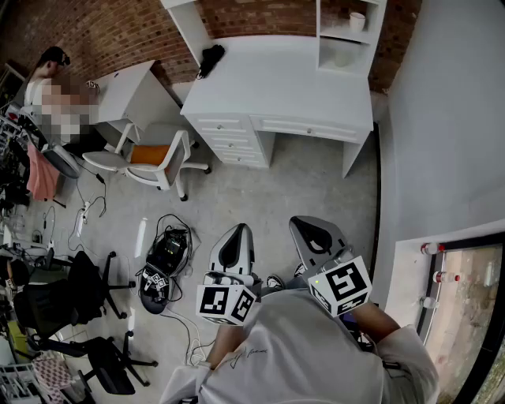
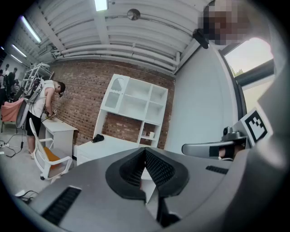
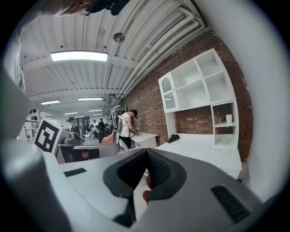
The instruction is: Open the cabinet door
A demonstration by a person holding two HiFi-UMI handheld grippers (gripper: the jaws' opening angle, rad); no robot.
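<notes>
A white desk (image 1: 276, 79) with a shelf hutch (image 2: 133, 106) stands against the brick wall ahead, some way off. The hutch's arched cabinet door (image 2: 116, 92) (image 3: 168, 97) sits shut at its upper left. Both grippers are held low in front of the person's body, pointing toward the desk and well short of it. My left gripper (image 1: 239, 230) (image 2: 145, 152) is shut with nothing between its pads. My right gripper (image 1: 306, 222) (image 3: 146, 152) is shut and empty too, close beside the left one.
Drawers (image 1: 229, 138) fill the desk's left front. A black object (image 1: 211, 57) lies on the desktop and a cup (image 1: 357, 20) stands on a shelf. A chair with an orange seat (image 1: 154, 154), a floor bag with cables (image 1: 167, 251) and a person (image 1: 47, 87) are left.
</notes>
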